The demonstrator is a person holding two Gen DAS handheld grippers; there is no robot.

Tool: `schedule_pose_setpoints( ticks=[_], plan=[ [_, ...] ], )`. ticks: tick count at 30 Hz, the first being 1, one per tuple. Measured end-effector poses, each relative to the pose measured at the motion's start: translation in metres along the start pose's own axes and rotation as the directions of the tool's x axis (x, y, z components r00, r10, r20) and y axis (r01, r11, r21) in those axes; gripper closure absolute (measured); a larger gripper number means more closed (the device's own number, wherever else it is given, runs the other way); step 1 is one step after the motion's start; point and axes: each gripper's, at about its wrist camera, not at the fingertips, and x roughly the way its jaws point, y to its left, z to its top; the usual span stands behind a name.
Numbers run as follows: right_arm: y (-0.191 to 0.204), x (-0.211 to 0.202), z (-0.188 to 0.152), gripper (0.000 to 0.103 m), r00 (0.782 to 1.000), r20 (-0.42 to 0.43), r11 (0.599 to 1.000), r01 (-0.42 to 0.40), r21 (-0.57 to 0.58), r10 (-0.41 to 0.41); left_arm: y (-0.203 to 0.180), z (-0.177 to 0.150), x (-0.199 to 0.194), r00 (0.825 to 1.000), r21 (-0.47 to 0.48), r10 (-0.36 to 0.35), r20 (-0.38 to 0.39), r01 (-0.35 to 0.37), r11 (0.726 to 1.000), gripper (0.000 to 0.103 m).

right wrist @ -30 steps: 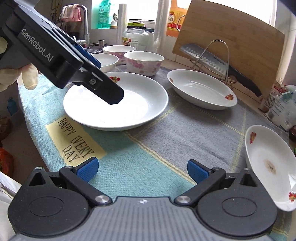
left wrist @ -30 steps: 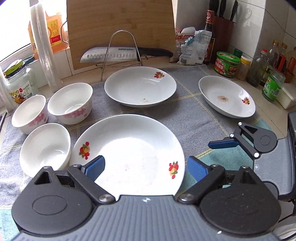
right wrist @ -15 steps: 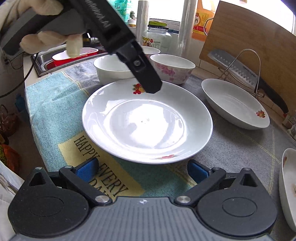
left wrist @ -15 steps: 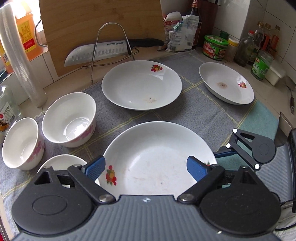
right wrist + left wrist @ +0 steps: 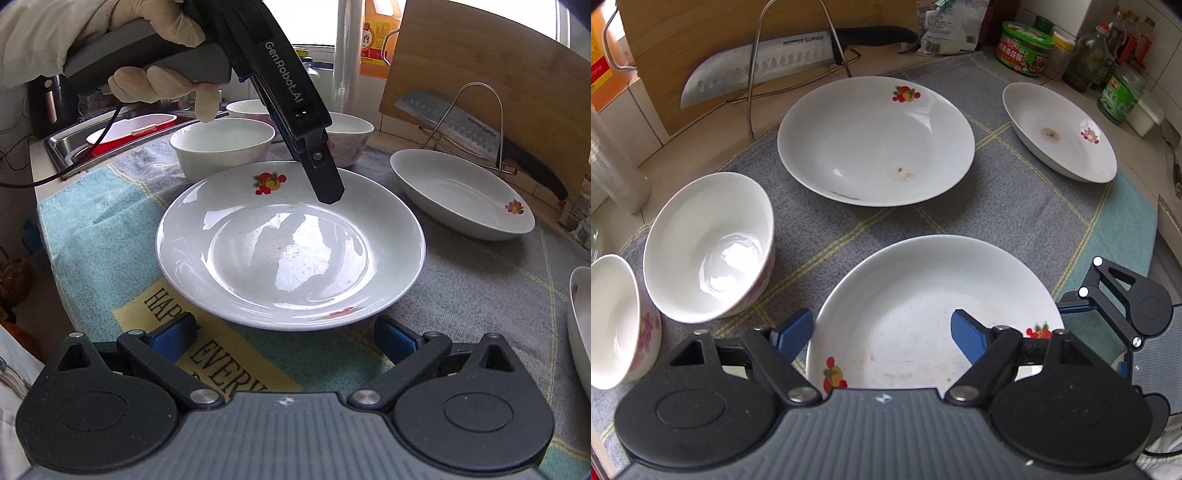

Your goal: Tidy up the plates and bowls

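step in hand: gripping nearest plate at the cloth's near edge. left gripper closing astride its rim, not clamped; right gripper apart, empty. next i need pads seated before lifting.

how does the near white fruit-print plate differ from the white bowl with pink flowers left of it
The wide white fruit-print plate is broad and shallow; the white bowl with pink flowers is narrower, with steep, deep walls. The plate's red and yellow fruit prints sit inside its rim; the bowl's pink flowers are outside, its inside plain. The plate has the closing left gripper over its rim; the bowl has none. Both rest on the grey cloth.
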Motion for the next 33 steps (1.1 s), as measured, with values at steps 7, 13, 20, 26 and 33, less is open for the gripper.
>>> schedule_pose_setpoints(
  ticks=[7,13,20,26,33],
  plan=[
    [0.001,-0.002,-0.001,0.000,1.000,0.000,1.000,0.013,0.008,-0.013,0.008,0.006,0.009,0.997,0.029,-0.020,-0.068,0.022,0.999,0.022],
    [0.003,0.000,0.002,0.000,1.000,-0.006,0.999,0.026,0.018,-0.026,0.007,0.005,0.014,0.993,0.055,-0.038,-0.113,0.045,0.998,0.022],
    [0.007,0.003,0.005,0.000,0.999,-0.009,0.999,0.037,0.017,-0.037,0.007,0.006,0.025,0.985,0.072,-0.044,-0.164,0.056,0.996,0.022],
    [0.004,0.005,0.010,0.000,0.999,-0.008,0.998,0.035,0.056,-0.034,0.006,0.010,0.025,0.985,0.078,-0.046,-0.168,0.060,0.995,0.022],
    [0.005,0.009,0.011,0.000,0.999,-0.021,0.997,0.046,0.054,-0.045,0.005,0.008,0.028,0.984,0.103,-0.043,-0.175,0.062,0.993,0.022]
  ],
)
